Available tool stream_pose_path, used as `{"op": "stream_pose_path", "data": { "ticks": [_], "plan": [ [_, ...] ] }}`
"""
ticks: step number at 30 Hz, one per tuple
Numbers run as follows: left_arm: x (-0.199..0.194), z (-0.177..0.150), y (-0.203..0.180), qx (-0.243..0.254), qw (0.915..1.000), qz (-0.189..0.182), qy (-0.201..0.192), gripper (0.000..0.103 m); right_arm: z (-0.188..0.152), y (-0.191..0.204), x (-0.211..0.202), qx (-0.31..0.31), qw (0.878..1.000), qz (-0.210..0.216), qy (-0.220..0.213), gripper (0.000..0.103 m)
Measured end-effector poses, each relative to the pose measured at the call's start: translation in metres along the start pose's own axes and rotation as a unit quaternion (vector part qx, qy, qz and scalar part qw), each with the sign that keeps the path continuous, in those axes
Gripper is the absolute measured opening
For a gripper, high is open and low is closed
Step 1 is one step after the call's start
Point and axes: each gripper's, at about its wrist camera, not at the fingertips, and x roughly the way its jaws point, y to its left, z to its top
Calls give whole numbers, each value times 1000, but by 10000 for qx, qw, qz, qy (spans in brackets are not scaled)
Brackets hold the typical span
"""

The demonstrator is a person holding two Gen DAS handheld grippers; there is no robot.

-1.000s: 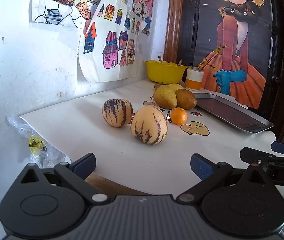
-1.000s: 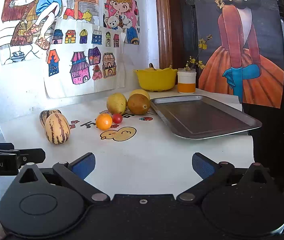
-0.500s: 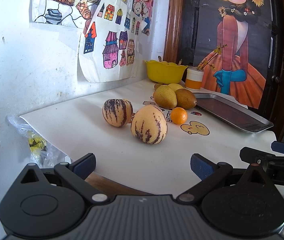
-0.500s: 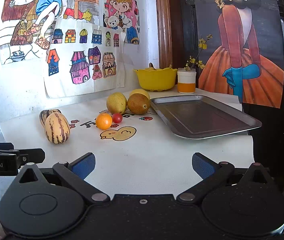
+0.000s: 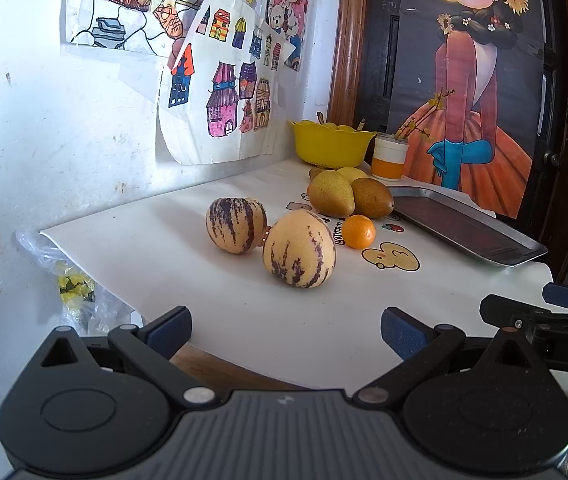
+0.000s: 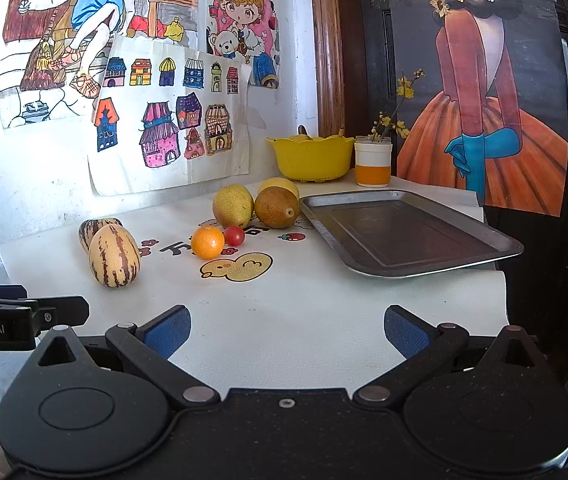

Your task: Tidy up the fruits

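Behind the nearer striped melon (image 6: 114, 256), another (image 6: 91, 227) half-hides.

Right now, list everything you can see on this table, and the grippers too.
striped melons: 2, cream with purple stripes, left side of table
orange: 1, orange, centre
tomato: 1, red, beside orange
pears: 3, yellow-green, brown, yellow, left of tray
tray: 1, metal, empty, right side
bowl: 1, yellow, back by wall
cup: 1, white and orange, beside bowl
table: 1, white cover
left gripper: open, empty
right gripper: open, empty
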Motion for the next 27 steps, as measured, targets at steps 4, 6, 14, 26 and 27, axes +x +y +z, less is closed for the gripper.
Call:
{"op": "stream_pose_path", "data": {
  "ticks": [4, 6, 14, 26, 27],
  "plan": [
    [0, 0, 0, 1, 10000, 1, 0, 103, 0, 0, 0, 0, 10000, 0, 0, 103],
    [0, 0, 0, 3, 10000, 1, 1, 103, 0, 0, 0, -2, 10000, -2, 2, 103],
    [-10, 6, 12, -189, 9991, 155, -354, 103, 5, 7, -3, -200, 9997, -21, -158, 103],
    [16, 53, 52, -591, 9974, 246, -319, 103, 54, 48, 23, -1125, 9890, 964, -16, 103],
    [20, 53, 53, -656, 9973, 203, -273, 103, 55, 54, 30, -1220, 9874, 1004, 119, 103]
  ]
}}
